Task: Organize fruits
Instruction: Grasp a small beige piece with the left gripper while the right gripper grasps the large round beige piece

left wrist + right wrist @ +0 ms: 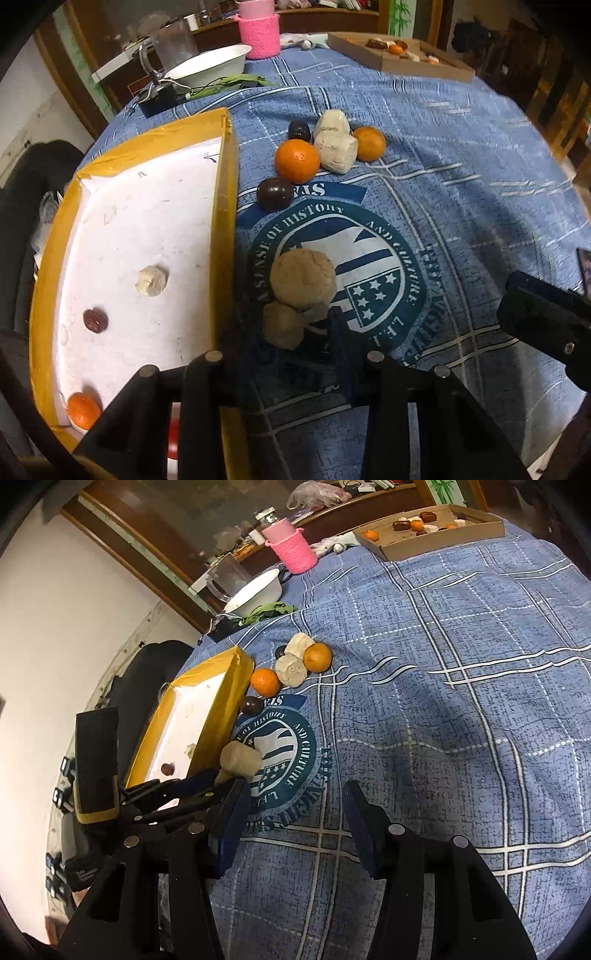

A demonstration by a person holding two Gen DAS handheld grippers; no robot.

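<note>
A yellow-rimmed white tray (225, 221) holds a pale lump (151, 280), a dark date (95, 320) and an orange (84, 410). Beside it on the blue cloth lie two oranges (296, 160), two white lumps (338, 151) and two dark fruits (275, 194). Closer in sit a big tan lump (303, 277) and a small tan lump (282, 328). My left gripper (290, 325) points steeply down, shut on the small tan lump; its left finger is blurred. In the right wrist view my right gripper (295, 827) hangs open over bare cloth, with the left gripper (210, 782) at the tray's corner.
A brown cardboard box (399, 62) with more fruit sits at the table's far edge. A pink knitted holder (258, 33), a white bowl (210, 64) and a clear jug (173, 44) stand at the back left. A phone (585, 269) shows at the right edge.
</note>
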